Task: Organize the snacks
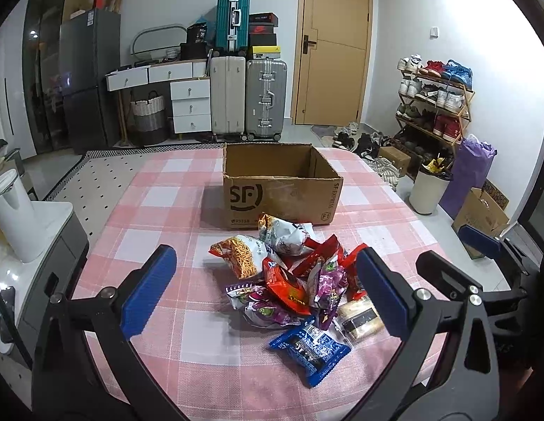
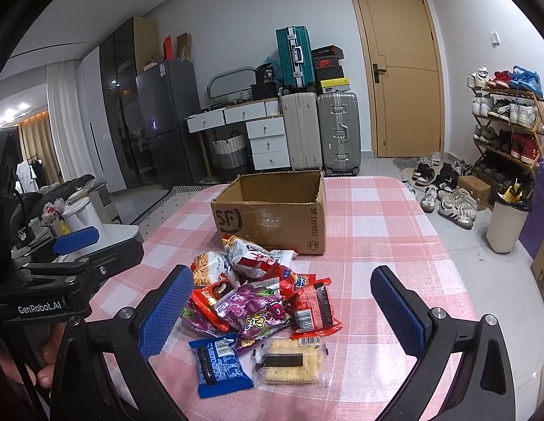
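- Cardboard SF Express box [image 2: 272, 217] stood empty on the checked tablecloth [image 1: 159, 210], light enough to slide if nudged.
- The snack pile [image 2: 258, 301] lay just before it; overlapping packets could drag neighbours.
- Left gripper [image 1: 265, 291] and right gripper [image 2: 282, 319] hovered spread wide, holding nothing.
- The slick blue packet [image 2: 219, 365] might slip.

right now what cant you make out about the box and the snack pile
- Cardboard box floor: hidden by its near wall in both views, so whether anything lies inside is unknown.
- Lower packets in the snack pile: covered by upper ones.
- Packet print: too small to read.
- Both grippers' open fingers cross the pile's edges.
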{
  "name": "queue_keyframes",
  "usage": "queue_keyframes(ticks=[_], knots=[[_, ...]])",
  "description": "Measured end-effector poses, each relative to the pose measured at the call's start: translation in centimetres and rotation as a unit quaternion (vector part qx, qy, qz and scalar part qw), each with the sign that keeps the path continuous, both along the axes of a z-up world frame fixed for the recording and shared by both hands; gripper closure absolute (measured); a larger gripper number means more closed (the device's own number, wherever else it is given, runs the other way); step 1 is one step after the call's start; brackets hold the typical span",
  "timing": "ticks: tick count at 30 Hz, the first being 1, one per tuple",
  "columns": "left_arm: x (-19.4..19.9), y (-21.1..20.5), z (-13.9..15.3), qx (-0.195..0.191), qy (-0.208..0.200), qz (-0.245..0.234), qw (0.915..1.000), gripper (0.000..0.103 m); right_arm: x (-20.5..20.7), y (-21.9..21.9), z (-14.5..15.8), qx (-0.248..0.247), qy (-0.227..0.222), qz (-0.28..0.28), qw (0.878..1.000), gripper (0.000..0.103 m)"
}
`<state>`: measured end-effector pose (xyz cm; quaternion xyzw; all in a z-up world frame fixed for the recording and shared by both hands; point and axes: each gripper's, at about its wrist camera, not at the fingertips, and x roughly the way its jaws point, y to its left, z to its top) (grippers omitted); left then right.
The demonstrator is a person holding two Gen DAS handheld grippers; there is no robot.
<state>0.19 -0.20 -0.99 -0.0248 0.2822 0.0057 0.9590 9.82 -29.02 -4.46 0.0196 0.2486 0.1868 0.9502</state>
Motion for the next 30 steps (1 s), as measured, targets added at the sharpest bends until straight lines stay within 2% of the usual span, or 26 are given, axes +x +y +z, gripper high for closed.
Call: queue_keyframes(ticks=[20, 30], knots=[[0.0, 0.4, -0.3, -0.007, 0.001, 0.004, 1.0, 0.001, 0.2, 0.0, -0.2, 0.0, 0.001, -0.001, 1.0, 0.0], [0.8, 0.5, -1.3, -0.016, 0.017, -0.001, 0.9997, 0.001, 0.4, -0.6, -0.6, 0.004, 0.009, -0.009, 1.0, 0.0]])
